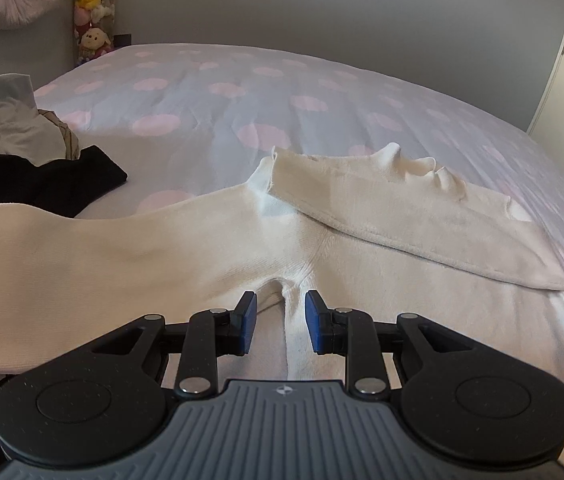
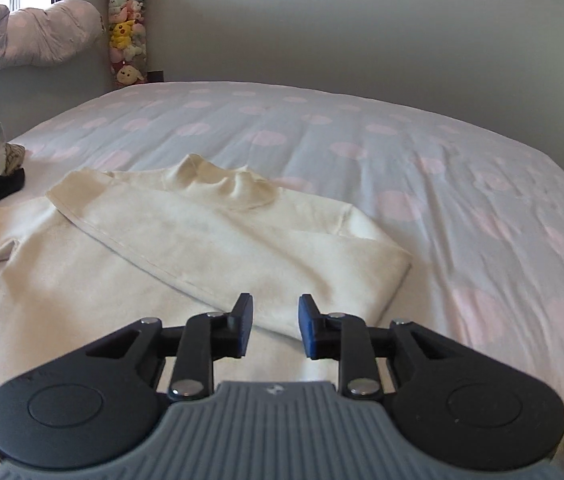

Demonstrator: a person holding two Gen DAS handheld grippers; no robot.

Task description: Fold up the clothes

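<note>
- A cream-white long-sleeved knit garment (image 1: 209,248) lies spread on the bed, its body flat and filling the near part of both views.
- One sleeve (image 2: 241,236) is folded diagonally across the body, its cuff end toward the far left and its folded corner at the garment's right edge; the cloth bunches into small ridges along its far side.
- The other sleeve (image 1: 21,248) stretches flat out to the left.
- The left gripper (image 1: 281,322) is low over the garment with a raised ridge of the fabric running up between its blue-padded fingers (image 1: 249,320); the pads stand apart and do not visibly press the cloth.
- The right gripper (image 2: 271,326) hovers just over the near edge of the folded sleeve, its jaws parted with nothing clamped between them.
- The bed has a pale lilac sheet with pink polka dots (image 2: 402,168), wrinkled in places.
- At the left edge lies a heap of other clothes: a black garment (image 1: 49,184) and a grey one (image 1: 1,120) above it.
- Behind the bed, a tall clear column of plush toys (image 2: 125,32) stands against the grey wall, beside a rolled pinkish quilt (image 2: 21,36).
</note>
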